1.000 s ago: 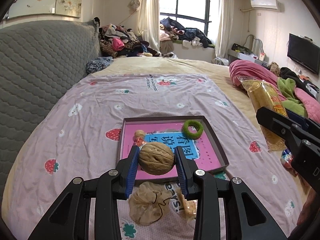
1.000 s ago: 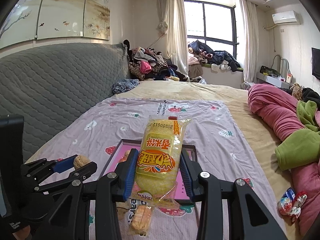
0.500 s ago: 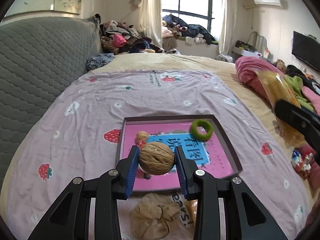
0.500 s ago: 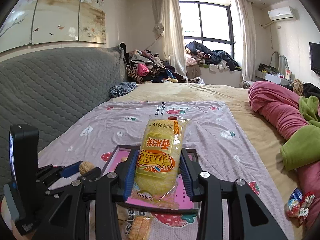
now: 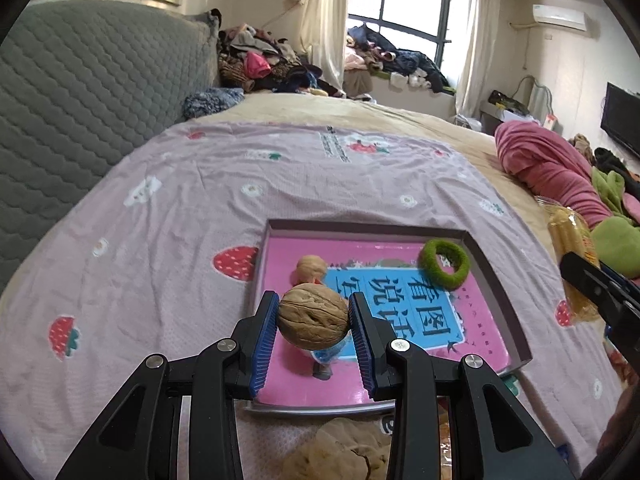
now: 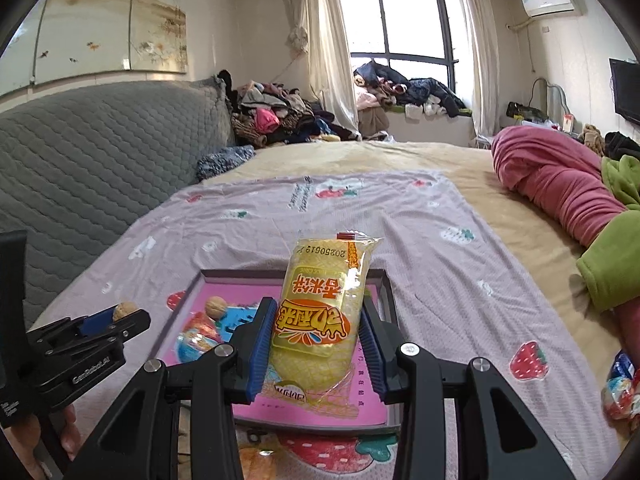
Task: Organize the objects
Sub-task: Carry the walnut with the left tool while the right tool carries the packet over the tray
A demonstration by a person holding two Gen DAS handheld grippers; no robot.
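Meanwhile, a walnut [image 5: 313, 322] was clamped by the left gripper [image 5: 313, 334] and a yellow snack packet [image 6: 320, 320] by the right gripper [image 6: 316, 354], both above the pink tray [image 5: 496, 280], a green ring [image 5: 444, 263] at its two o'clock corner.

Daylight came through a dark-framed window [image 6: 400, 26] hung with cream curtains [image 6: 320, 40] in a cluttered bedroom. A grey quilted headboard [image 6: 100, 152] ran along the left of the bed [image 6: 360, 156], beneath a floral wall painting [image 6: 108, 20]. Clothes [image 6: 276, 116] lay heaped in the corner. An air conditioner [image 6: 550, 2] and television [image 6: 626, 86] hung on the right wall.
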